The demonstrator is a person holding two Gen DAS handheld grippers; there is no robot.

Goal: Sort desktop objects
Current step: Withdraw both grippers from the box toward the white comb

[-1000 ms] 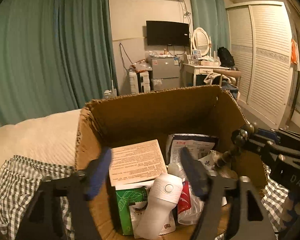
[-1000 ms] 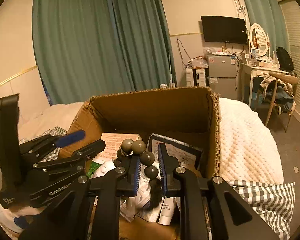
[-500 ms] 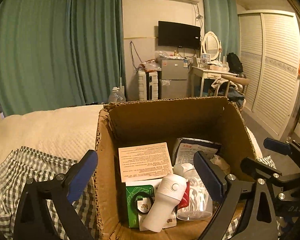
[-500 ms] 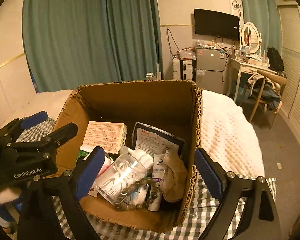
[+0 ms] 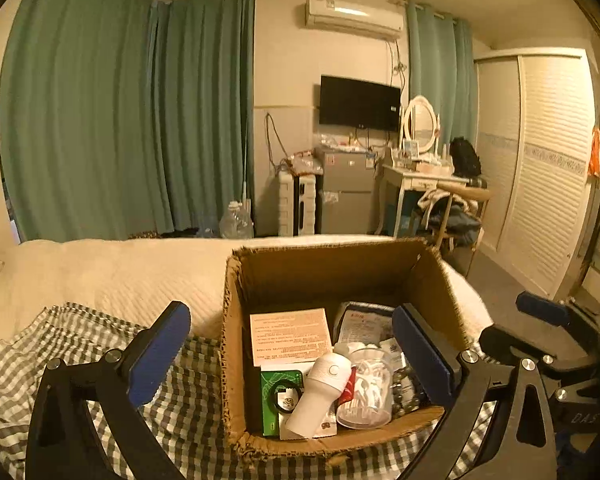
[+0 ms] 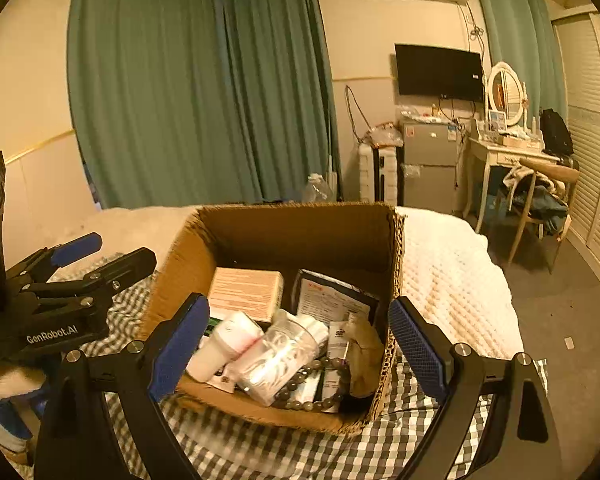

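An open cardboard box (image 5: 332,272) stands on a checked cloth on the bed; it also shows in the right wrist view (image 6: 300,232). Inside lie a white bottle (image 5: 320,392), a clear jar (image 5: 366,392), a green packet (image 5: 278,396), a pink-printed carton (image 5: 288,336), a dark pouch (image 6: 332,300) and a bead bracelet (image 6: 312,392). My left gripper (image 5: 296,354) is open and empty, just before the box. My right gripper (image 6: 300,348) is open and empty, above the box's near edge. The bracelet lies in the box's front right corner.
The checked cloth (image 5: 80,344) covers the near bed; a white quilt (image 6: 452,280) lies beyond and to the right. Green curtains, a small fridge (image 5: 346,192), a dressing table with a chair (image 5: 448,200) and a louvred wardrobe stand behind.
My right gripper opened and let the bead bracelet drop into the box. Both grippers then drew back and up from the box; my left gripper opened wider.
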